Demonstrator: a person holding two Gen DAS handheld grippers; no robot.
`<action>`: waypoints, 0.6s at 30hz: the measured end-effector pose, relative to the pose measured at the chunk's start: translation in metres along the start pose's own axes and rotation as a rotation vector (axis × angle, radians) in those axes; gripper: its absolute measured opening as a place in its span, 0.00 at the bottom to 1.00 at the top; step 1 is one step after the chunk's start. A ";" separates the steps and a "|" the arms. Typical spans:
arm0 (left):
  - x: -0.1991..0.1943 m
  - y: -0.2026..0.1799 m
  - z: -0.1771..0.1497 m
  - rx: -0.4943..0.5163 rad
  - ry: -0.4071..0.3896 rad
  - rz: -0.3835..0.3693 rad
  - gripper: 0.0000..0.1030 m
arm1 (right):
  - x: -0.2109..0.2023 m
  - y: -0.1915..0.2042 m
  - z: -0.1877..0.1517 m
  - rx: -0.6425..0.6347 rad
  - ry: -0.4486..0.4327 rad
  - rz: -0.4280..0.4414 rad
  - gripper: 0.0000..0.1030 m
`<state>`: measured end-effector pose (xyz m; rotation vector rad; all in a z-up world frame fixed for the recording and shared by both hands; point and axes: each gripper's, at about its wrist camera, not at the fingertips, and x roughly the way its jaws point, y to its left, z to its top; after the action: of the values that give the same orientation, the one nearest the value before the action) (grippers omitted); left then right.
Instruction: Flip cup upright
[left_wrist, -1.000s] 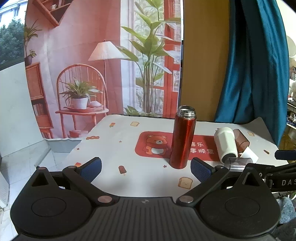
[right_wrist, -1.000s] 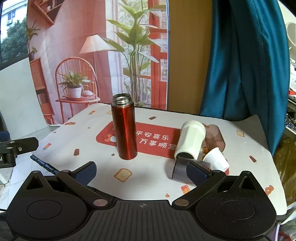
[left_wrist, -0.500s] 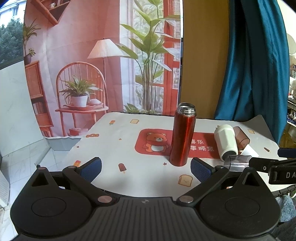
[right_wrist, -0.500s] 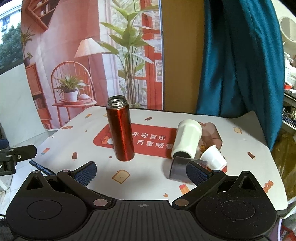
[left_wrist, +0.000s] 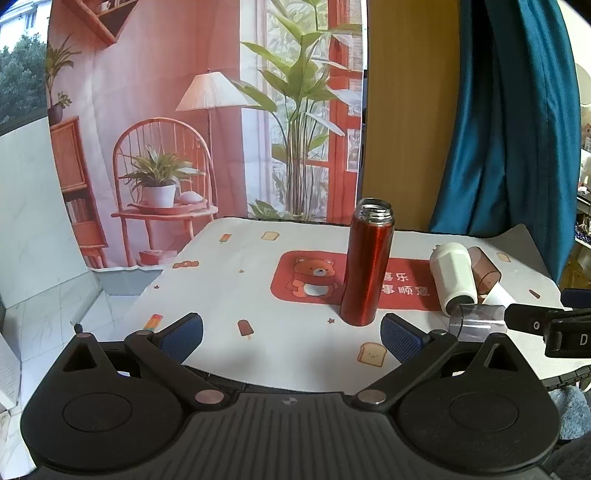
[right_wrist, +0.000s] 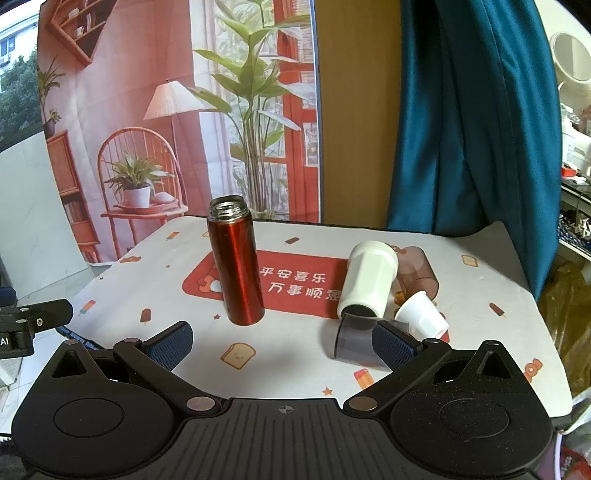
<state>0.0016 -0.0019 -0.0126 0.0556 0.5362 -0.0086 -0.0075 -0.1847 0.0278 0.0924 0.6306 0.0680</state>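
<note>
A red metal flask stands upright, open-topped, on the printed table mat; it also shows in the left wrist view. To its right several cups lie on their sides in a cluster: a tall white cup, a brown translucent cup, a small white cup and a grey translucent cup. My right gripper is open and empty, its right finger just in front of the grey cup. My left gripper is open and empty at the mat's near edge.
A blue curtain hangs behind the table's right side, a printed backdrop behind the left. The table edge runs close under both grippers. Clutter on shelves sits off to the right.
Both grippers have drawn back and risen slightly, so the flask and cups look a little farther off. No object has moved. Both stay open.
</note>
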 end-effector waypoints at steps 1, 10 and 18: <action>0.001 0.000 0.000 -0.001 0.002 0.000 1.00 | 0.000 0.000 0.000 0.000 0.001 0.001 1.00; 0.003 -0.002 0.001 -0.003 0.014 0.002 1.00 | 0.001 0.000 0.001 0.000 0.000 0.000 1.00; 0.003 -0.002 0.000 -0.004 0.014 0.003 1.00 | 0.001 0.000 0.001 0.000 0.001 0.001 1.00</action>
<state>0.0046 -0.0035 -0.0140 0.0523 0.5497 -0.0046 -0.0058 -0.1850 0.0277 0.0929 0.6311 0.0684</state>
